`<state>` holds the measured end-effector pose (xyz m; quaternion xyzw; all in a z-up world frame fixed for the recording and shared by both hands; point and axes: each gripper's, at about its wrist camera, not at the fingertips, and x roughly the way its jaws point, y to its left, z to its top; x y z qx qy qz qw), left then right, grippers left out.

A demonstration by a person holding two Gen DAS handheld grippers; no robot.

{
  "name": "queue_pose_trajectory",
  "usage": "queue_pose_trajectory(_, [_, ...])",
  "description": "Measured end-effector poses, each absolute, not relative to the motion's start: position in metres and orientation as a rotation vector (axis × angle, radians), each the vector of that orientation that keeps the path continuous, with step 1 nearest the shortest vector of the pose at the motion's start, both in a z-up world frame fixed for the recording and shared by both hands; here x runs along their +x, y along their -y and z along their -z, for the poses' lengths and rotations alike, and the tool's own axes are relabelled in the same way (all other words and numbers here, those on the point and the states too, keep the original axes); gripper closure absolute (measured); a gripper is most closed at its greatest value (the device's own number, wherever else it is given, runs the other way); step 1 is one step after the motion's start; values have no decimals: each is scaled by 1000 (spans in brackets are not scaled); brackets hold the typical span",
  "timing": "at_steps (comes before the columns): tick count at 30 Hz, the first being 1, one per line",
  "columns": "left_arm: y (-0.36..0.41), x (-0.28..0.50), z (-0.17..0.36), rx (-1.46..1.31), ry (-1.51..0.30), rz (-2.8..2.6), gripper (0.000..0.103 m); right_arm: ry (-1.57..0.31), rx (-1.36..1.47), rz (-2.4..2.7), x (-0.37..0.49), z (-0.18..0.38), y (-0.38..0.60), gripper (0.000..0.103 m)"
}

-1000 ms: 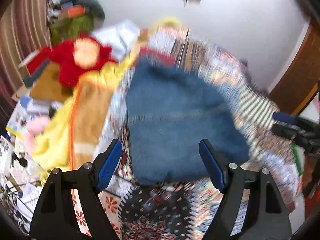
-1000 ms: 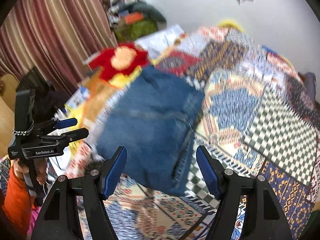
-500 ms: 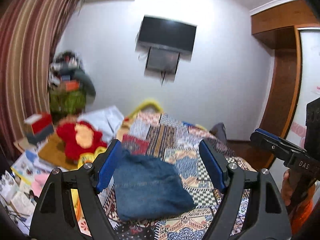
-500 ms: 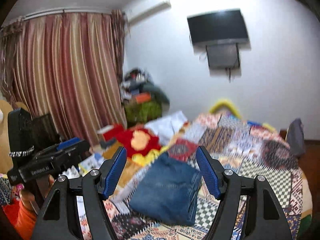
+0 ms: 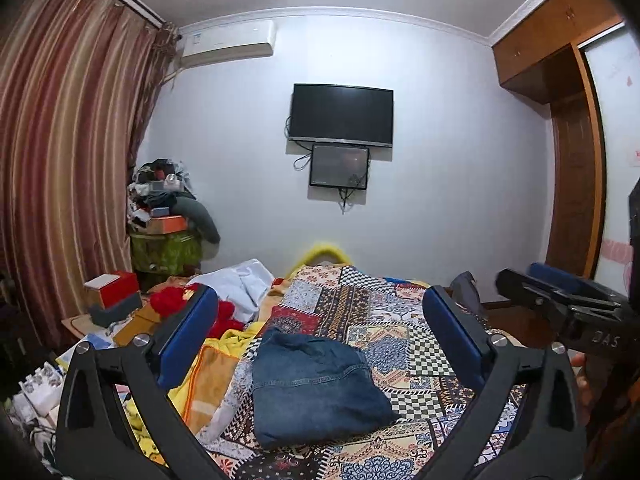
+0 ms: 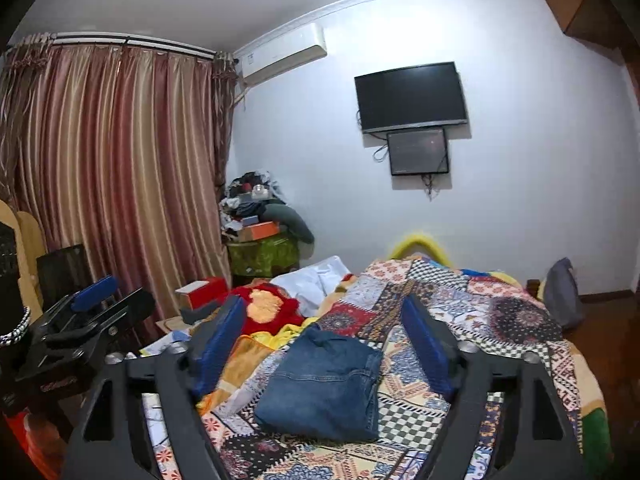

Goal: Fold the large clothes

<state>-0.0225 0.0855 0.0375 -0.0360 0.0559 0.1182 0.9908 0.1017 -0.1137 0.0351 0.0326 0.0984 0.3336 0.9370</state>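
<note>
Folded denim jeans [image 5: 316,388] lie on patchwork bedspread [image 5: 404,344]

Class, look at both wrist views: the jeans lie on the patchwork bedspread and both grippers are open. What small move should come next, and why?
Probably hold both grippers back and leave the jeans alone. They already lie in a compact folded block on the bedspread, and the left gripper and right gripper are open, raised and holding nothing.

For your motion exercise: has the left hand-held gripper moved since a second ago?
Yes. The left hand-held gripper tilted up and back: the TV now shows above the folded jeans.
</note>
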Motion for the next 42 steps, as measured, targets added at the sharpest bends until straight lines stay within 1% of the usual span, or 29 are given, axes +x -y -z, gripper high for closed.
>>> queue_pose_trajectory(1, [-86, -21, -36, -73, -123, -244, 0, -189, 62, -662, 98, -34, 115, 4])
queue_pose_trajectory(2, [-88, -20, -35, -73, -132, -248, 0, -181, 58, -649, 95, -34, 115, 0])
queue_pose_trajectory(42, [-78, -17, -22, -40, -159, -247, 0, -231, 28, -600, 105, -24, 111, 0])
